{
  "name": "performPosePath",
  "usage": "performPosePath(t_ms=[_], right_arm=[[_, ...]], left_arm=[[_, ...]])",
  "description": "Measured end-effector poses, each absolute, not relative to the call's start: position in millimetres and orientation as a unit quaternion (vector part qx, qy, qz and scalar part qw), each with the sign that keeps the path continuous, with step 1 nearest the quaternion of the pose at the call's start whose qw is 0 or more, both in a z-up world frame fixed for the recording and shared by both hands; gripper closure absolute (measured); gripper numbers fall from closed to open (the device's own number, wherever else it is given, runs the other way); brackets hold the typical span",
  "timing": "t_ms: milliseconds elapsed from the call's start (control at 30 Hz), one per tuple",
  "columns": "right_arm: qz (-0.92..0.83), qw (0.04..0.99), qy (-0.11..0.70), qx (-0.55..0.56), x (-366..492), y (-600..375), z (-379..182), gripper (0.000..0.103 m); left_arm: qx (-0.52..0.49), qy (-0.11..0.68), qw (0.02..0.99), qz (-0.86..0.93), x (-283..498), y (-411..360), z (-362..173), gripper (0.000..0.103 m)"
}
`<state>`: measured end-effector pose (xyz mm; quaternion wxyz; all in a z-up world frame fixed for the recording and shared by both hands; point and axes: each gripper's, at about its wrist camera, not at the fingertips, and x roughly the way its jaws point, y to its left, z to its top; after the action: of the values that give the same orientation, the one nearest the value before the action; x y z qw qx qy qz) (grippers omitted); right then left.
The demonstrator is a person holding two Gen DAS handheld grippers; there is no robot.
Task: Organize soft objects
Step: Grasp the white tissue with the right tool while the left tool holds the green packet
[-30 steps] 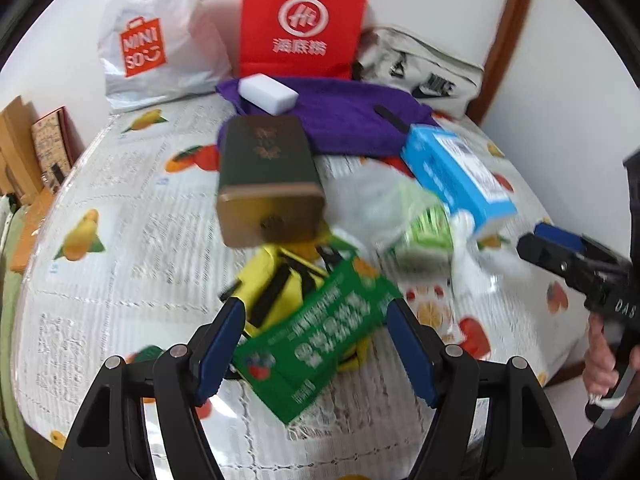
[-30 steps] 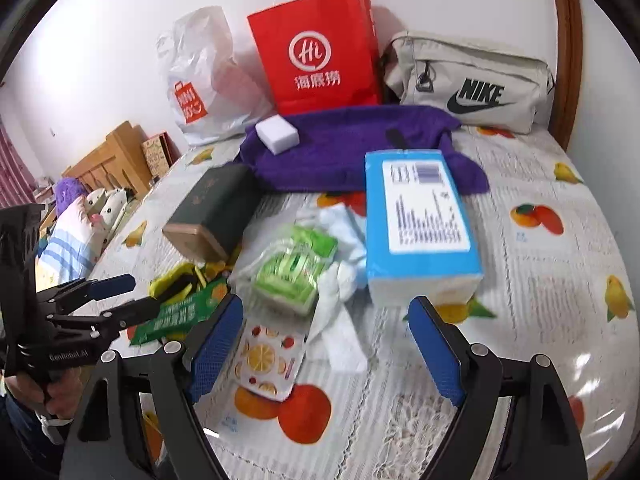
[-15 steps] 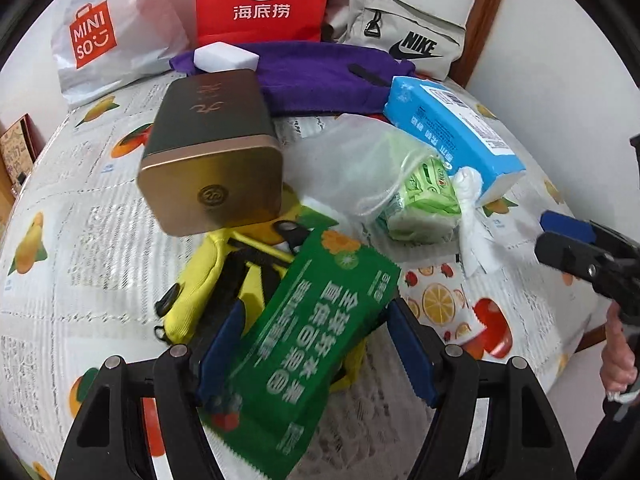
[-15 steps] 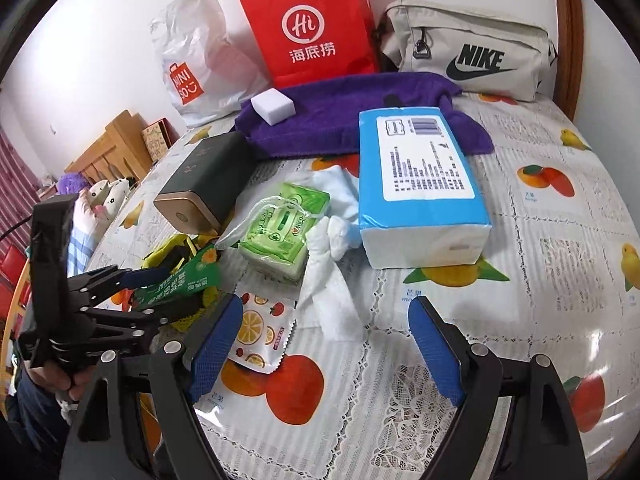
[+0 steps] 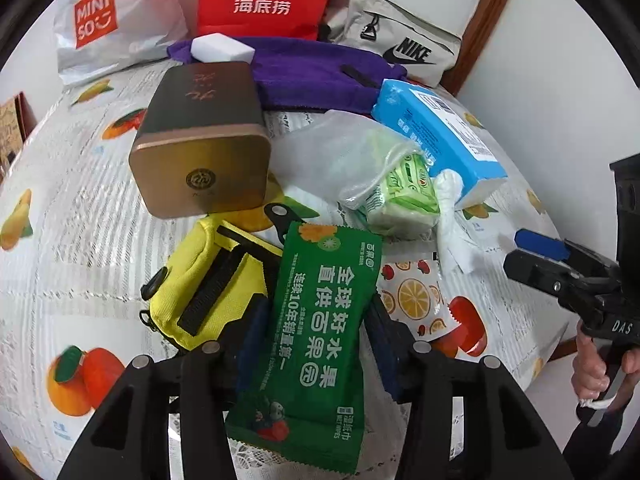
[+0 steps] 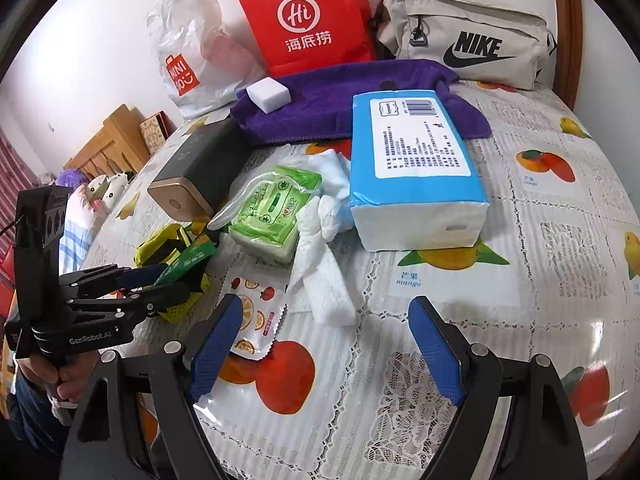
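Observation:
My left gripper (image 5: 316,332) is shut on a green wet-wipes pack (image 5: 316,328), which lies over a yellow pouch (image 5: 208,280). The right wrist view shows the left gripper (image 6: 172,280) closed on that pack (image 6: 188,260). My right gripper (image 6: 324,344) is open and empty above the tablecloth, its left finger over a fruit-print sachet (image 6: 252,320). It also shows at the right edge of the left wrist view (image 5: 536,256). A light-green tissue pack (image 6: 276,212), a crumpled white tissue (image 6: 324,276) and a blue tissue pack (image 6: 416,172) lie ahead.
A dark tin with gold end (image 5: 204,140), purple towel (image 6: 352,100) with a white sponge block (image 6: 268,94), red paper bag (image 6: 308,20), Miniso plastic bag (image 6: 192,56) and Nike bag (image 6: 468,40) stand at the back. Table edge is at the right (image 5: 552,340).
My left gripper moved forward and down and closed on the green wet-wipes pack. My right gripper moved slightly forward and stayed open.

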<state>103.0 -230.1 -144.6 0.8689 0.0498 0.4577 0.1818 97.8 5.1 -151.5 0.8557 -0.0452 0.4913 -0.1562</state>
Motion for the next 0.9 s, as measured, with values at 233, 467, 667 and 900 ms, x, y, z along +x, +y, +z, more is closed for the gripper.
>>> performPosePath(t_ms=[233, 467, 667, 900], right_arm=[[0.191, 0.867, 0.458, 0.036, 99, -222, -151, 0.018], [0.2, 0.862, 0.463, 0.042, 106, -216, -159, 0.033], [0.196, 0.858, 0.472, 0.05, 120, -210, -170, 0.046], [0.177, 0.873, 0.451, 0.047, 133, -200, -175, 0.08]], left_arm=[[-0.066, 0.467, 0.867, -0.16, 91, 17, -130, 0.068], [-0.099, 0.452, 0.873, -0.155, 92, 30, -119, 0.068], [-0.116, 0.44, 0.879, -0.145, 94, 36, -114, 0.068], [-0.124, 0.448, 0.873, -0.147, 97, 40, -121, 0.068]])
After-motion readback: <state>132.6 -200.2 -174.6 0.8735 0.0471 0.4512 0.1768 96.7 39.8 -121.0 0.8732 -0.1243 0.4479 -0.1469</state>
